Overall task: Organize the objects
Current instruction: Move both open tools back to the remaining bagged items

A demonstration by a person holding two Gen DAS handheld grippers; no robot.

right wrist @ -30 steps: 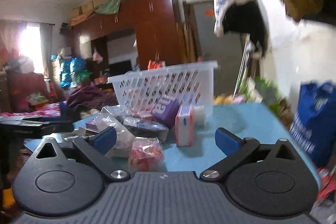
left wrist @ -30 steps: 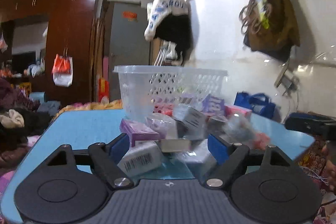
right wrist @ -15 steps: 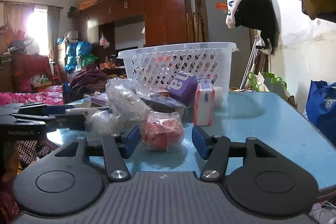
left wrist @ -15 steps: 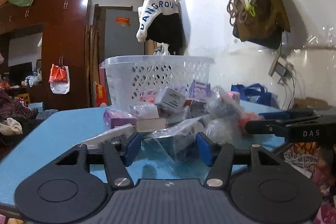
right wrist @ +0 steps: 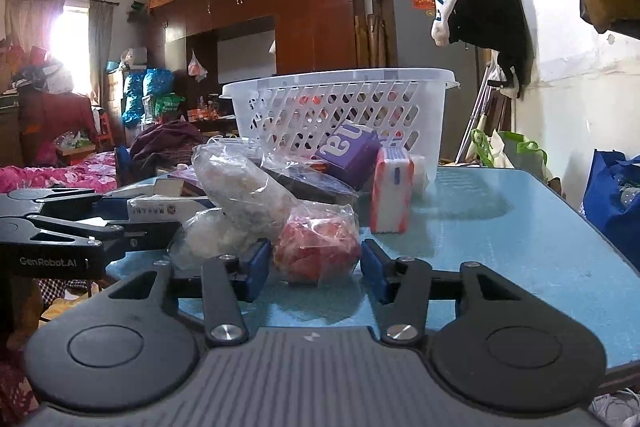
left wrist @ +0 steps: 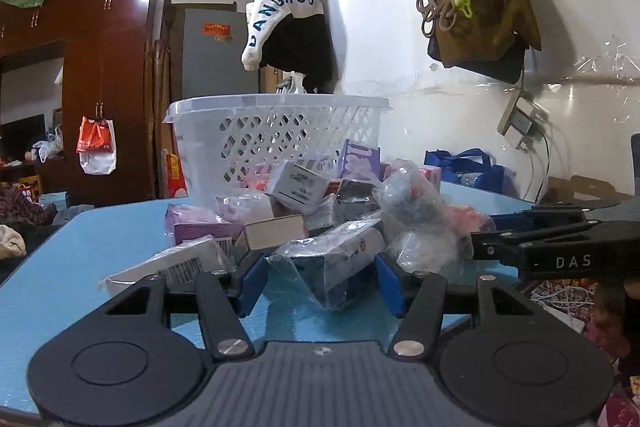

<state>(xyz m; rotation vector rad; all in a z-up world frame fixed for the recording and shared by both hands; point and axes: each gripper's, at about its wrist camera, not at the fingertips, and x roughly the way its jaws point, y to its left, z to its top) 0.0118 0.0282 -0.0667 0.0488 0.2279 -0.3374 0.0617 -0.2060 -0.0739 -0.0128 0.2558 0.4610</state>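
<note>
Left hand-held gripper (left wrist: pixel 320 277): jaws closing around a plastic-wrapped dark box (left wrist: pixel 336 263) at the near edge of the pile on the blue counter (left wrist: pixel 80 247); contact with the pads can't be told. White basket (left wrist: pixel 280 143) sits behind the pile. Right hand-held gripper (right wrist: pixel 312 269): jaws closing around a red bagged item (right wrist: pixel 316 247) lying on the counter, small gaps on both sides. A purple box (right wrist: pixel 348 153) leans on the basket.
</note>
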